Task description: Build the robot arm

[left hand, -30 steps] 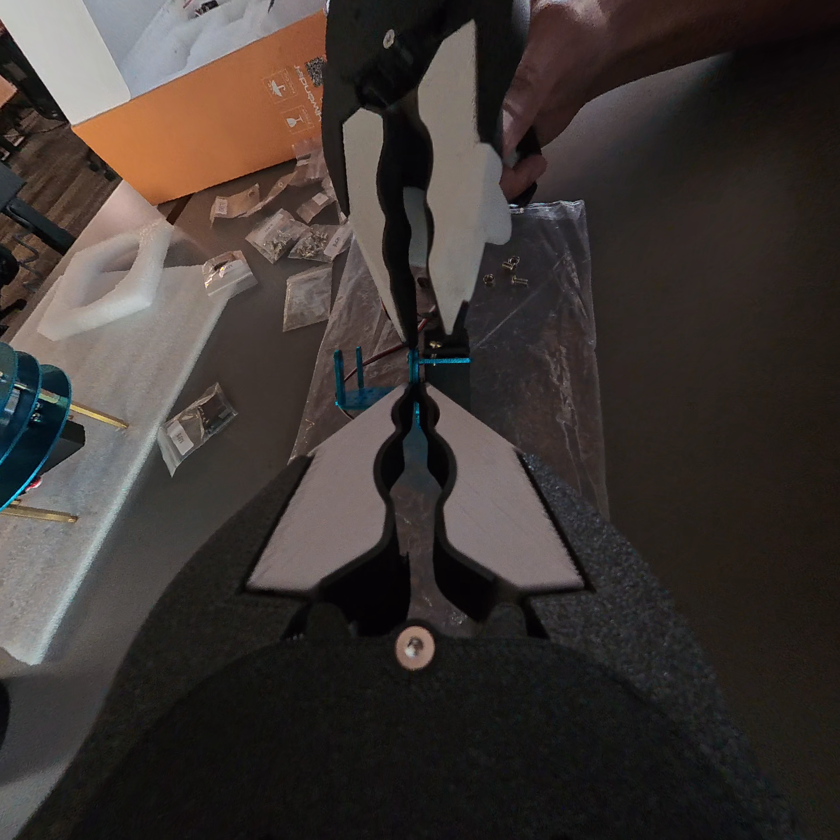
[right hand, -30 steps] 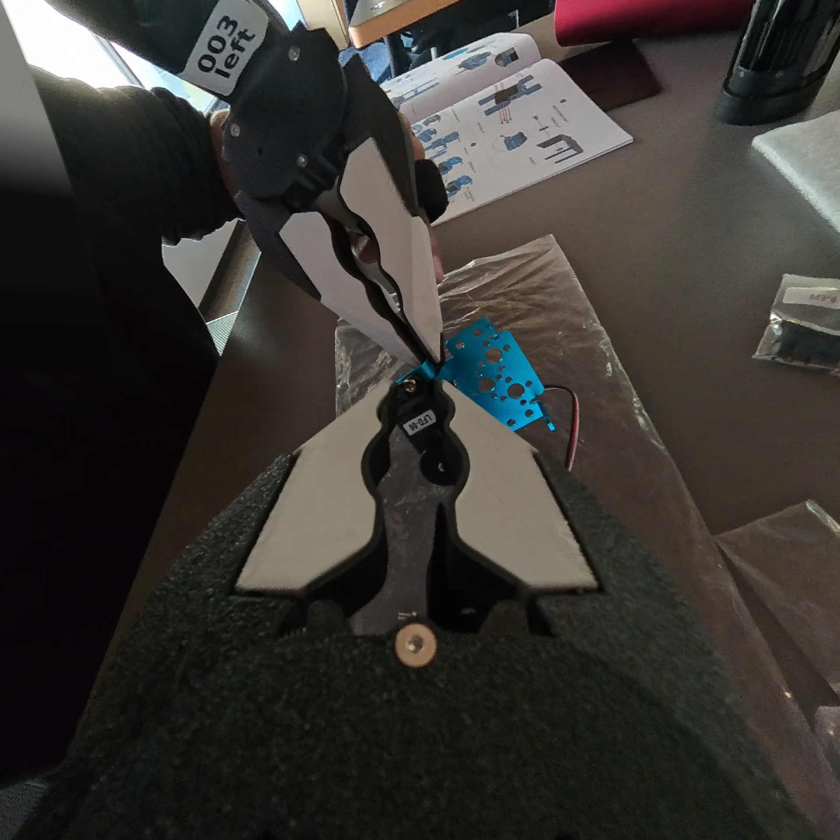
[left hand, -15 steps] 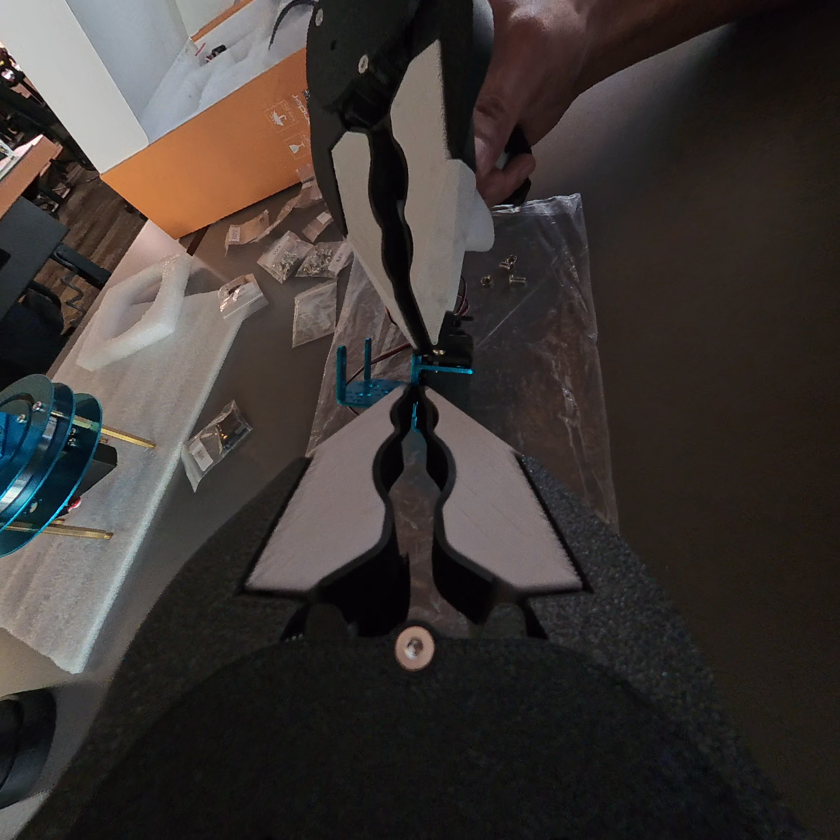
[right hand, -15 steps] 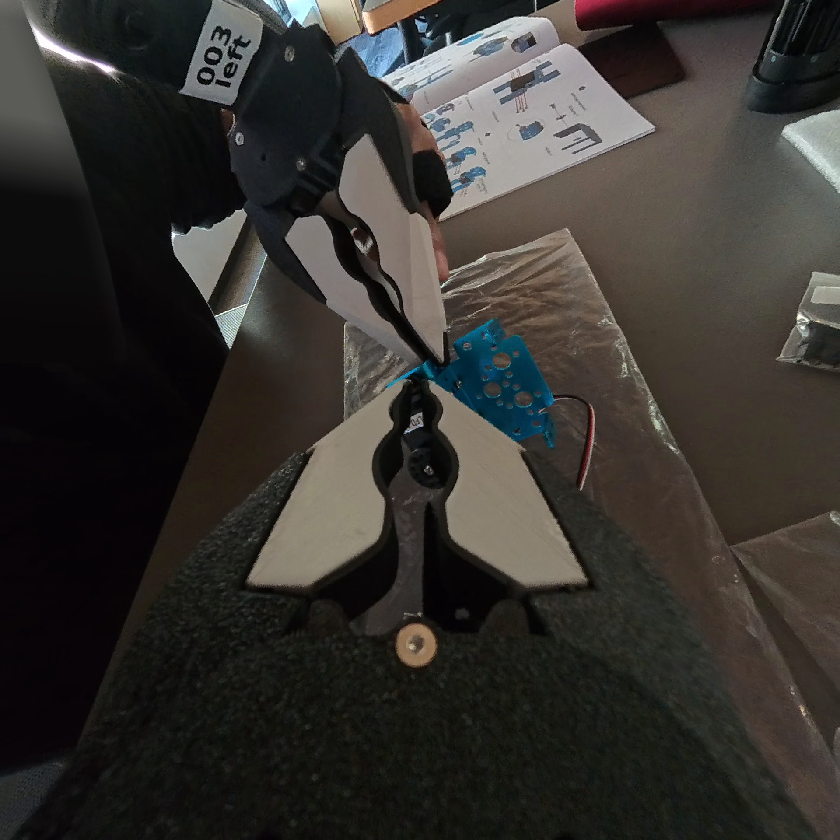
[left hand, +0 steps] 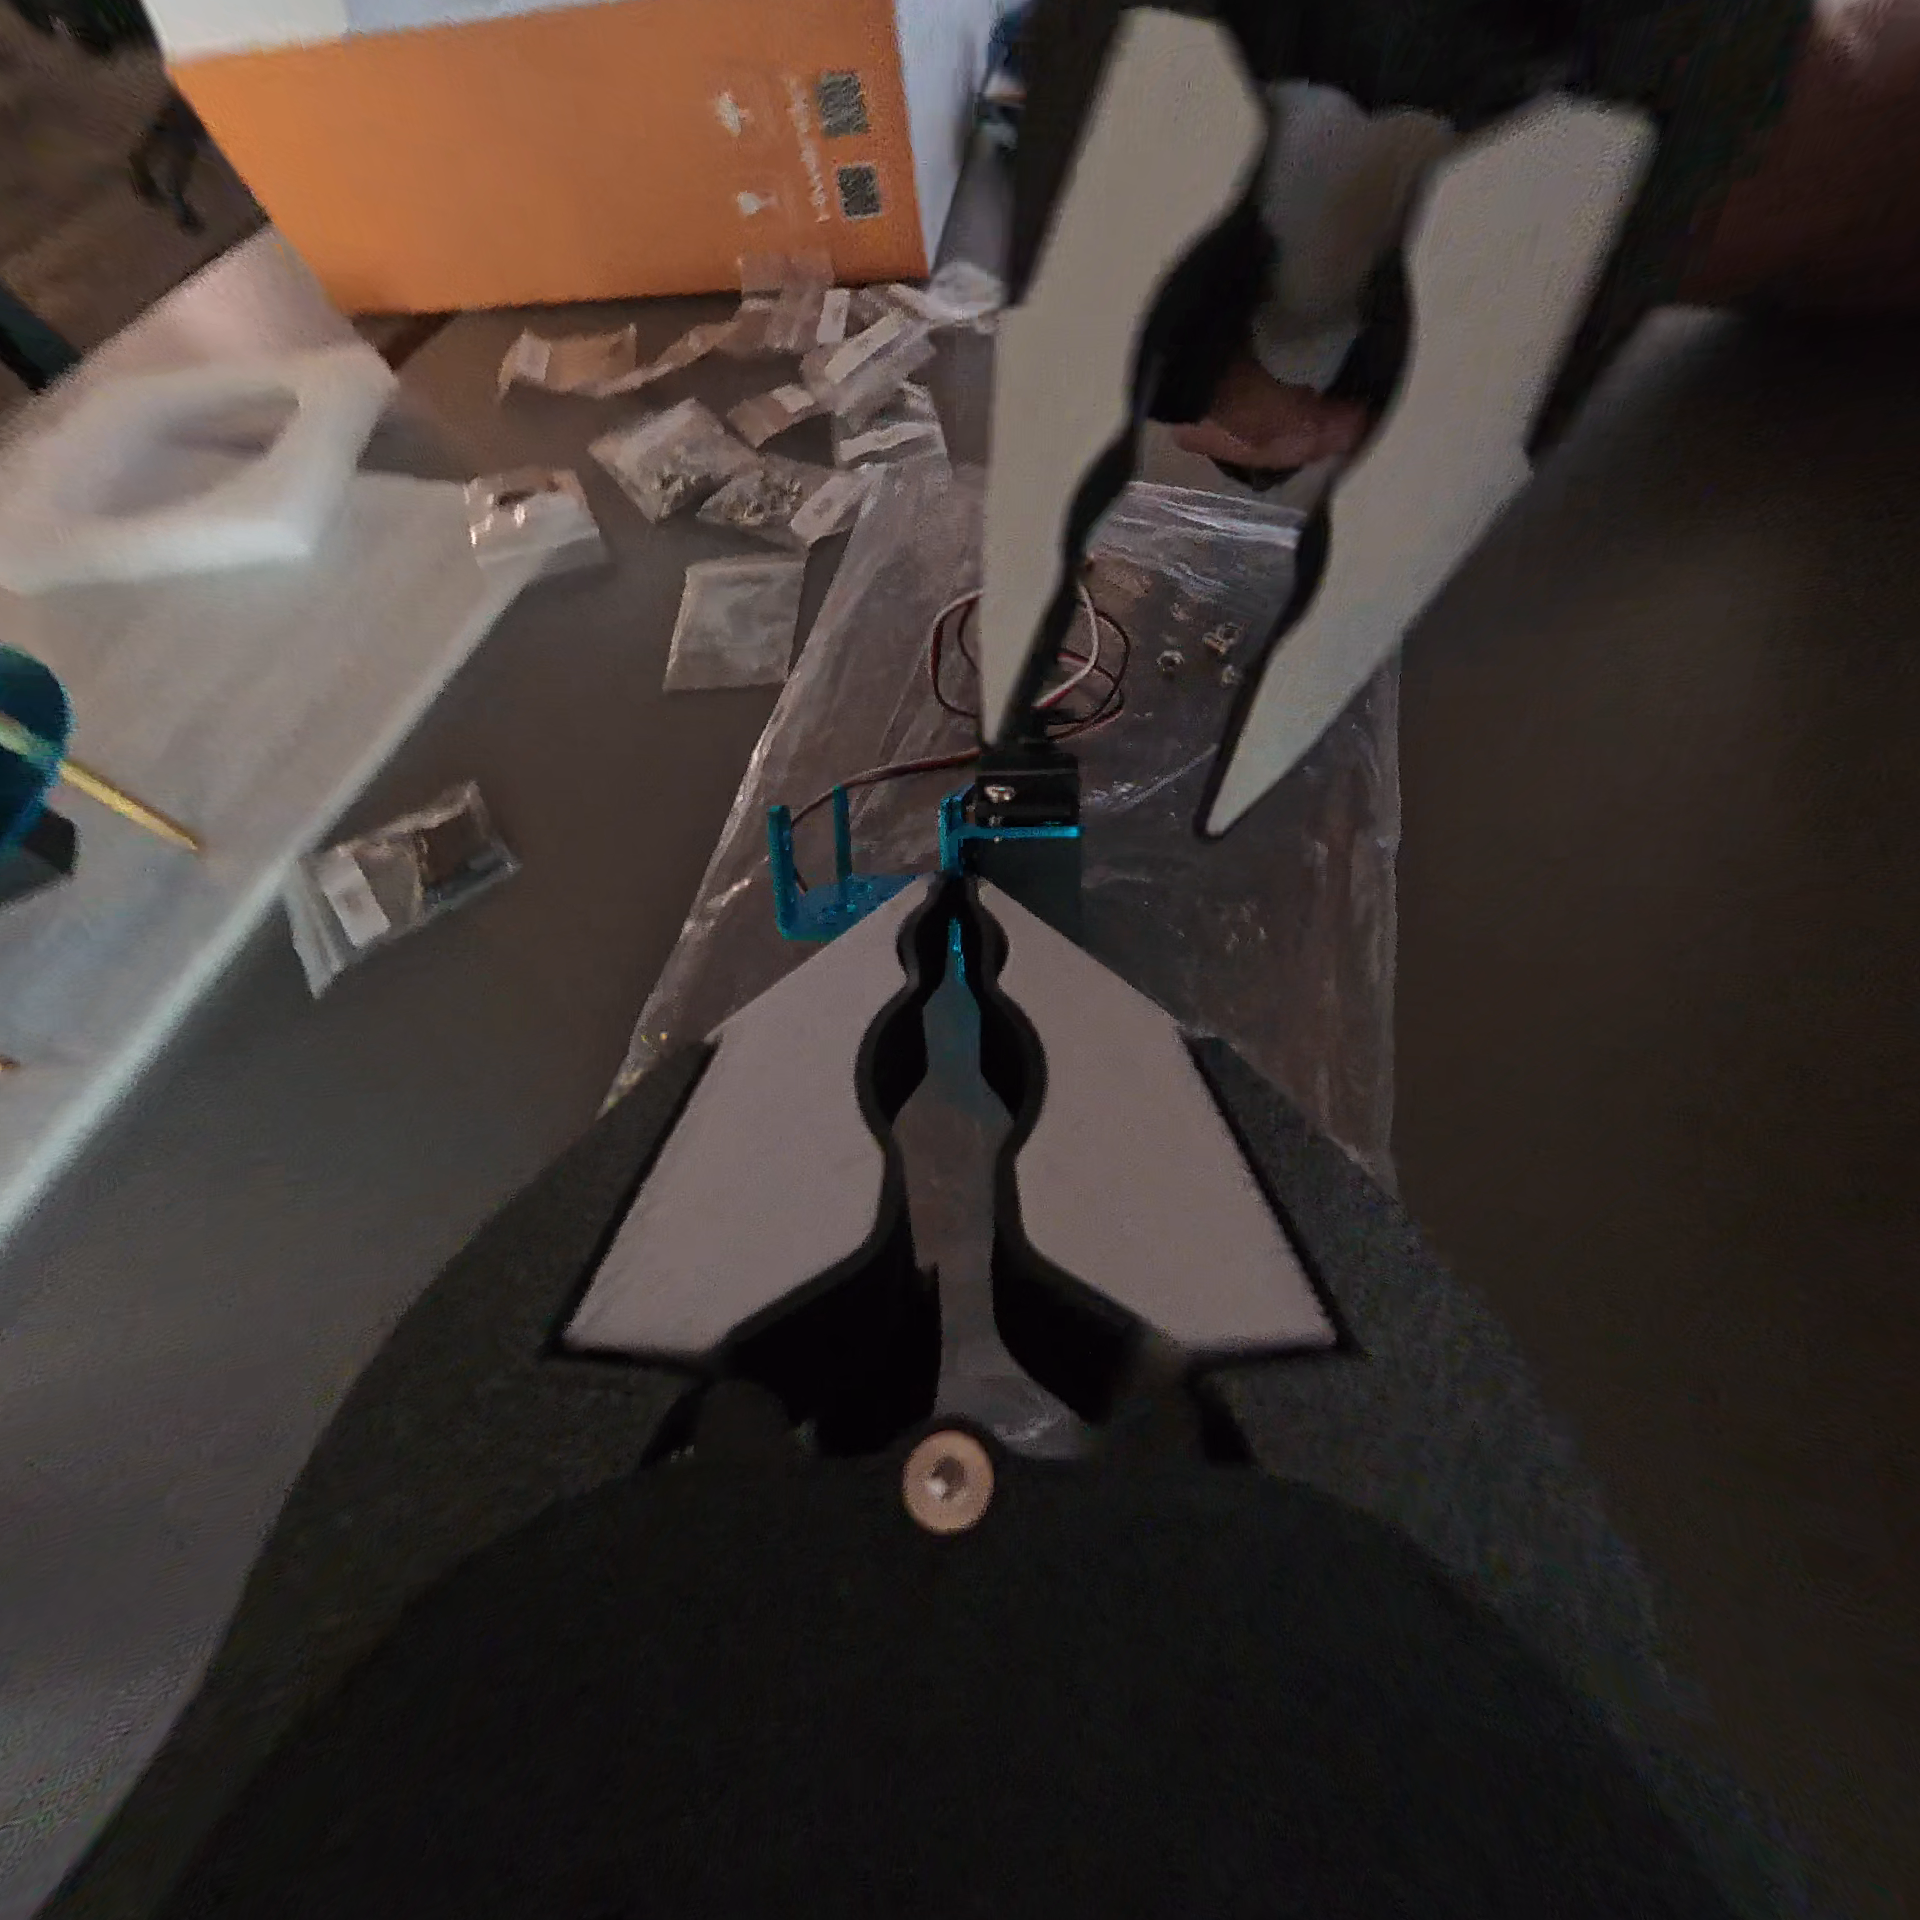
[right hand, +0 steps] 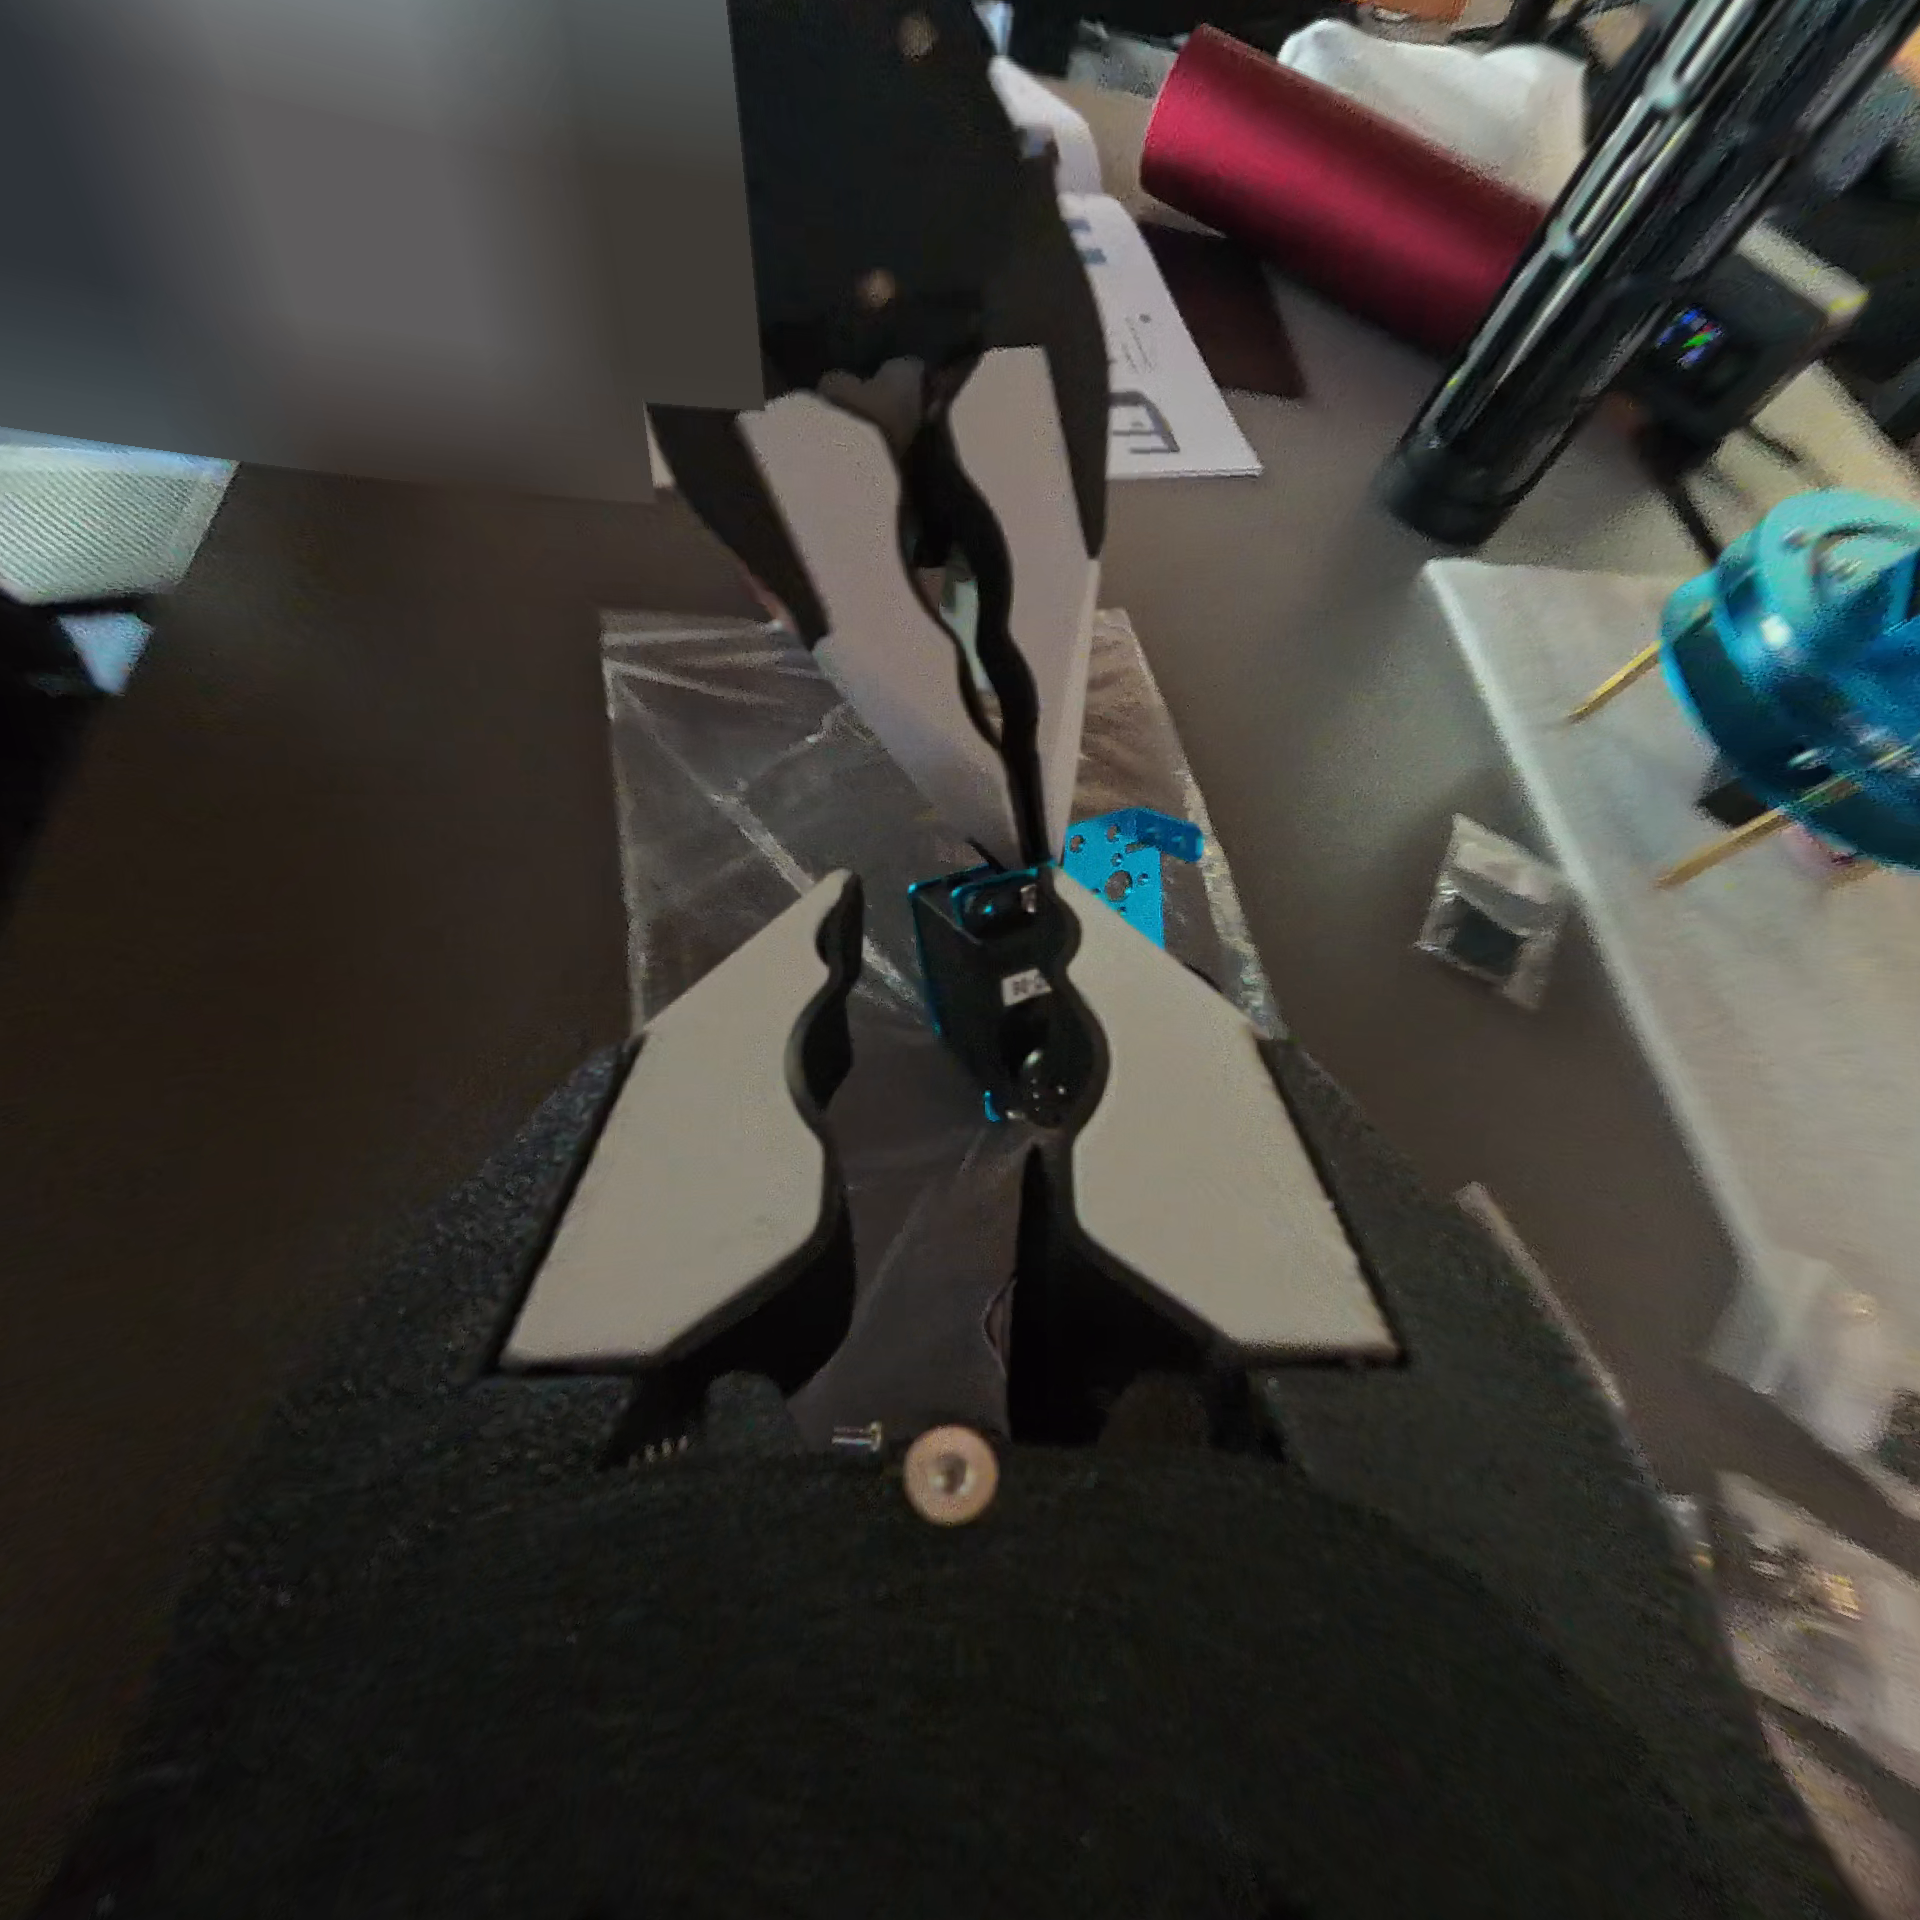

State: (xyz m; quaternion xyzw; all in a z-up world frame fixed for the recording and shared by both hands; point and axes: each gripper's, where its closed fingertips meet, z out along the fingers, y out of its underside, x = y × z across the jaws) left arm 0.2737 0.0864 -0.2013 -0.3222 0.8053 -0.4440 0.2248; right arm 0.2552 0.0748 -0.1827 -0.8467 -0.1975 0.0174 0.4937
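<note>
Left wrist view, left hand-held gripper [left hand: 948,891] pinched closed on thin blue metal bracket [left hand: 831,883] edge, black servo block [right hand: 997,987] just ahead, right hand-held gripper [right hand: 961,883] spread wide straddling servo, crinkled clear plastic sheet [right hand: 727,748] on counter [left hand: 1662,935], backgrounds motion-blurred.

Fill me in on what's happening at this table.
A person works two handheld grippers over a clear plastic sheet. The left gripper is shut on a blue bracket joined to a black servo. The right gripper has its jaws open around the servo. Small parts bags lie nearby.
</note>
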